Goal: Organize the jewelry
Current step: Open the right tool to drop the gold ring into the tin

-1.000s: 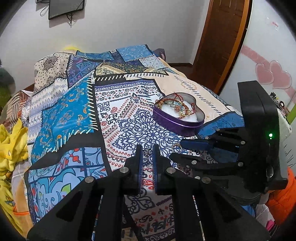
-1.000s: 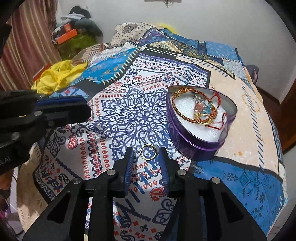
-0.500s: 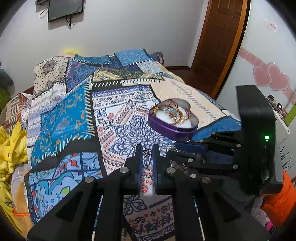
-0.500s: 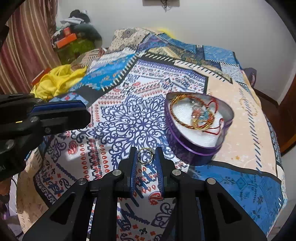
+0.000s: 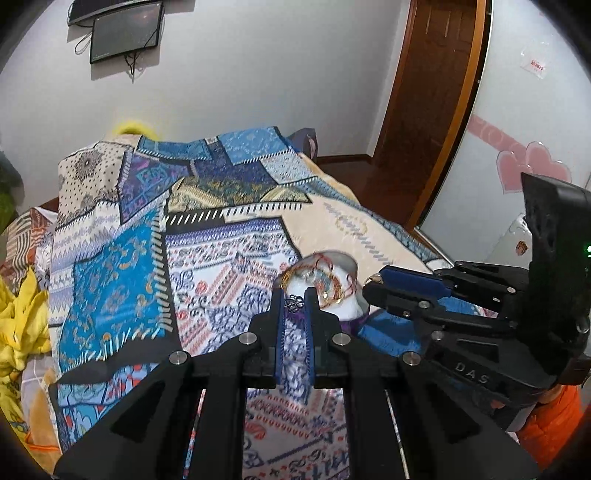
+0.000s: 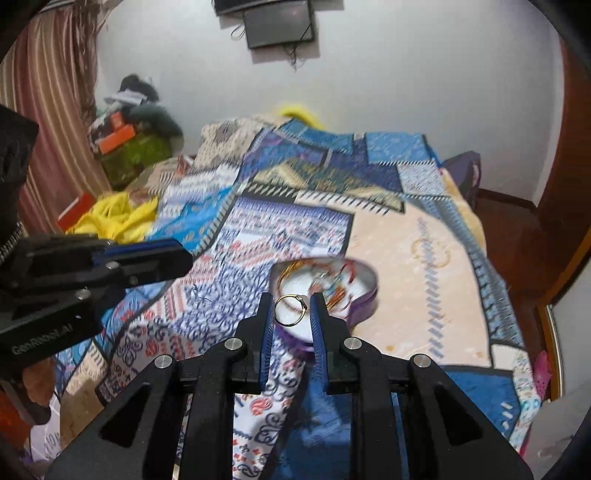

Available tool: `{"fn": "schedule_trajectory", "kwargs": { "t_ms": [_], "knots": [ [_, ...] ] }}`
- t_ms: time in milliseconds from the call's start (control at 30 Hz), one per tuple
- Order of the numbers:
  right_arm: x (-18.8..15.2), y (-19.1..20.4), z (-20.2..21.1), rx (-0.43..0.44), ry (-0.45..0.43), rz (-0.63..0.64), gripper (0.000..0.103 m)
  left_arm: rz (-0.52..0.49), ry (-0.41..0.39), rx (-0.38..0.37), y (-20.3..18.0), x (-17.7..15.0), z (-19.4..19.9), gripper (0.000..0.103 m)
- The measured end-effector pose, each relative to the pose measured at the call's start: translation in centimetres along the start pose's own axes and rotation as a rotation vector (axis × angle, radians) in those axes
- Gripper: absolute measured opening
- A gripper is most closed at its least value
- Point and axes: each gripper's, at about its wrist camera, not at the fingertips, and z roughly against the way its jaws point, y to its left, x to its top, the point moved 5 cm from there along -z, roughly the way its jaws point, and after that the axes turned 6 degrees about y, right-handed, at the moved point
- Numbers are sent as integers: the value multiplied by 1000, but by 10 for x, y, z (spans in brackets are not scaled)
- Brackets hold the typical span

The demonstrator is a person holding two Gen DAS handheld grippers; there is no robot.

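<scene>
Both grippers are held level above the bed, side by side and pointing toward the far wall. The right gripper (image 6: 293, 309) is clenched on a gold ring (image 6: 290, 309), carried just above the near rim of the purple heart-shaped tin (image 6: 364, 301). The left gripper (image 5: 294, 303) pinches a small dark metal trinket (image 5: 293, 302) at its fingertips, just left of the tin (image 5: 351, 323).

The patchwork bedspread (image 5: 207, 254) covers the bed; the tin rests on it (white padding inside, tangled bangles (image 6: 325, 280) on top). A dark screen (image 5: 125, 31) hangs on the white wall, a wooden door (image 5: 424, 92) stands at right.

The trinket's form is too small to make out; motion blurs the tin's contents.
</scene>
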Motion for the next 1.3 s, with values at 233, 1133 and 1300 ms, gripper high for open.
{"fn": "schedule_trajectory", "kwargs": {
  "t_ms": [233,1133,1300],
  "knots": [
    [15,-16,9,-17,-57,-41,18,-9,-27,-8,-7,18,-4,8],
    [9,-49,-51,26,79,-99,18,23,107,-50,-2,22,-85,8],
    [8,-49,-54,36,102,-93,18,22,110,-45,-2,20,-87,8]
  ]
}}
